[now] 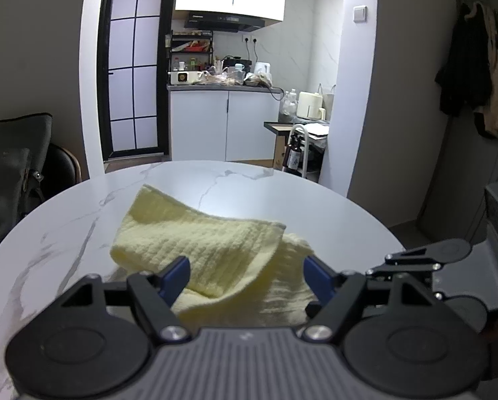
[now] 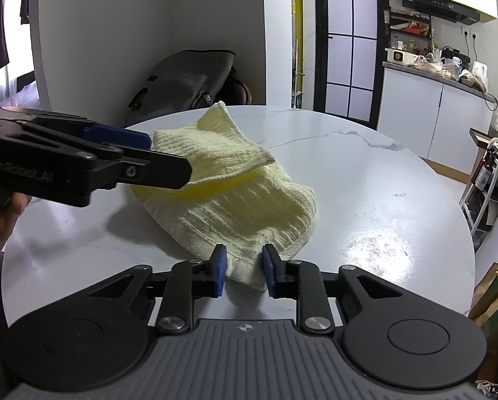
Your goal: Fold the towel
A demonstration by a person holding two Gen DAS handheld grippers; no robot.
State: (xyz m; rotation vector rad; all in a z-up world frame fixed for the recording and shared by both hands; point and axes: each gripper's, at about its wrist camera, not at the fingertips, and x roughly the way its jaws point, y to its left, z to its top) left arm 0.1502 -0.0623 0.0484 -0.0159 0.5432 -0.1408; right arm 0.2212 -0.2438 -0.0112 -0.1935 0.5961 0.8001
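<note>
The yellow towel [image 2: 235, 193] lies rumpled mid-frame on the marble table [image 2: 382, 200], long axis running from upper left to lower centre. The right gripper [image 2: 242, 266] pinches its near corner; the left gripper [image 1: 245, 276] hangs spread above the cloth. A loose pinch could slip — the top layer would slump.

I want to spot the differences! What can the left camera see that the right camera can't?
Only the left camera shows the coats hanging on the wall, and the left tool from behind, open over the towel. Only the right camera shows the right tool with the towel's corner between its pads, and a paper bag on the floor. Both show the yellow towel, the white table and the kitchen counter.
</note>
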